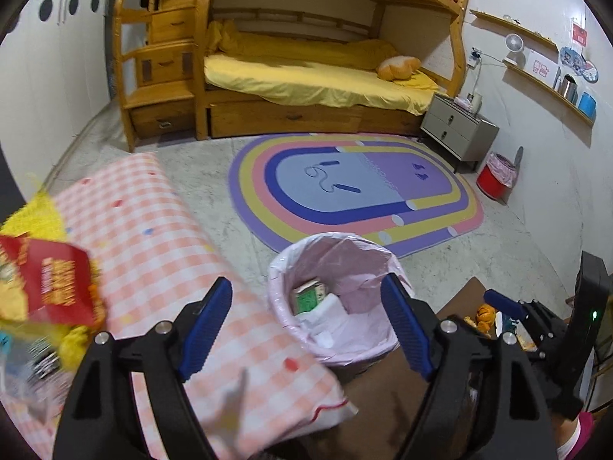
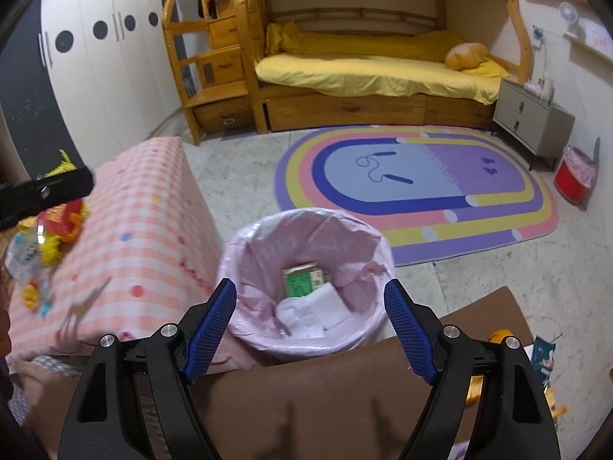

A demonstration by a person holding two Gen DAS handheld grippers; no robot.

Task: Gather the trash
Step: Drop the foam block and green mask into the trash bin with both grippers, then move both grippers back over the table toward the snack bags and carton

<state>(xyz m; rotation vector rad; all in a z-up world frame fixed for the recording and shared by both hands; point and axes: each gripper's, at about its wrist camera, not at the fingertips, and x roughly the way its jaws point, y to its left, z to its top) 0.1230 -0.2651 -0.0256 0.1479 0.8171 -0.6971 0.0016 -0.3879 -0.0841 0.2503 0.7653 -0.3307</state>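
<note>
Both poised above the pink-lined bin (image 2: 306, 280), set on the floor between the checked-cloth surface (image 1: 153, 237) and a brown surface (image 2: 325, 395), presumably so that rubbish from either side drops in without a long carry. Left hand-held gripper (image 1: 306, 324): jaws spread wide, nothing between the blue pads, bin mouth framed in the gap. Right hand-held gripper (image 2: 310, 331): likewise spread and empty, aimed down into the same bin. Already inside: a green carton (image 2: 304, 280) lying against the liner, white crumpled paper (image 2: 310, 314) beside and below it. Liner folded over the rim to keep the bag from slipping in.

Still to collect, by the look of it: a red snack packet (image 1: 57, 287) and blurred wrappers at the near-left end of the checked cloth, well apart from the bin. Small orange and printed bits at the right edge of the brown surface, too blurred to name. A second, red bin (image 1: 496, 180) by the far wall, beside the grey nightstand (image 1: 456, 130), not in use.
</note>
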